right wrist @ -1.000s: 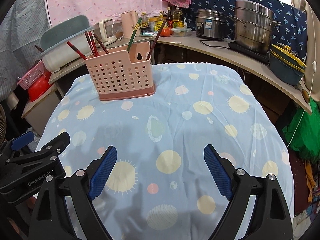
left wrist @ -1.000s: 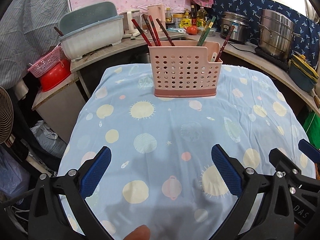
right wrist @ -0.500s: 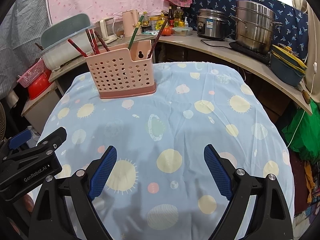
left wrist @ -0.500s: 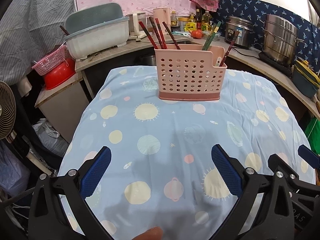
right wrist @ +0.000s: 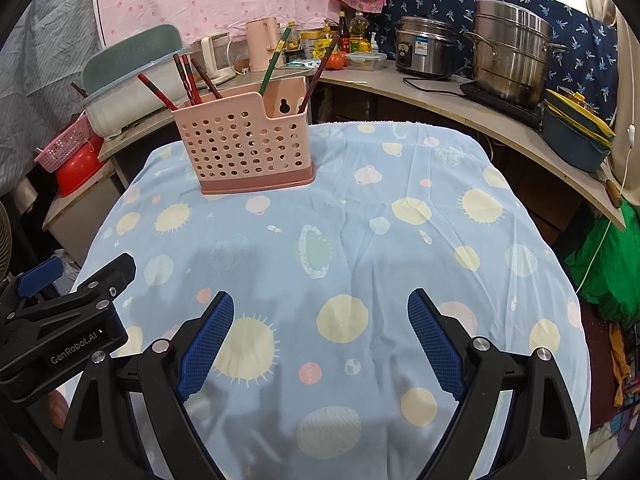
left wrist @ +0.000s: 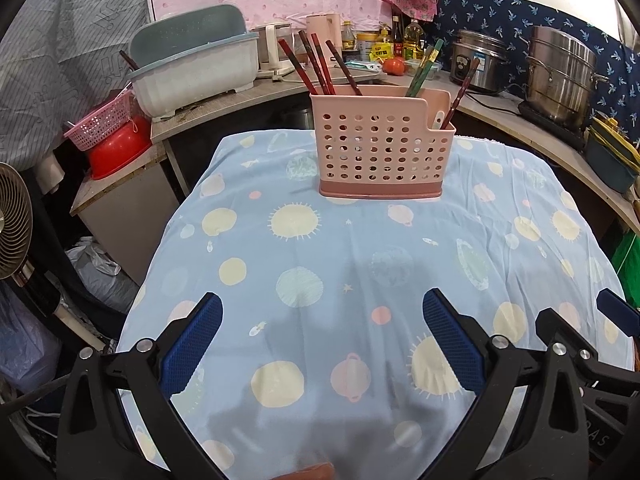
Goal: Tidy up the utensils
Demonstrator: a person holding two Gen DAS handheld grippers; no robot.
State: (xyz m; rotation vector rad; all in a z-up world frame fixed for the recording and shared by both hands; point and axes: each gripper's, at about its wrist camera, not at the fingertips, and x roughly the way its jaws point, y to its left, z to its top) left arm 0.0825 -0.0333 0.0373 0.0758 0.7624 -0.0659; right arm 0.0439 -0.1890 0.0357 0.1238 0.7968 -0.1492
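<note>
- Left gripper [left wrist: 322, 332], at 6 o'clock: jaws spread wide, nothing between them.
- Right gripper [right wrist: 320, 330], at 6 o'clock: likewise spread and empty.
- Tablecloth [left wrist: 360, 264]: I see no loose utensil on it.
- Pink caddy [left wrist: 382, 144], one, at 12 o'clock, well apart from both grippers.
- Chopsticks [left wrist: 320, 66]: I count four dark-red at left, two green [left wrist: 424, 66] mid, one dark at right.
- Step, I judge: sorting looks finished or paused; any next move means reaching forward.

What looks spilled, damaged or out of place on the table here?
Nothing stands out. The pink utensil holder stands upright on the tablecloth, chopsticks leaning inside it. No utensils lie loose on the cloth.
</note>
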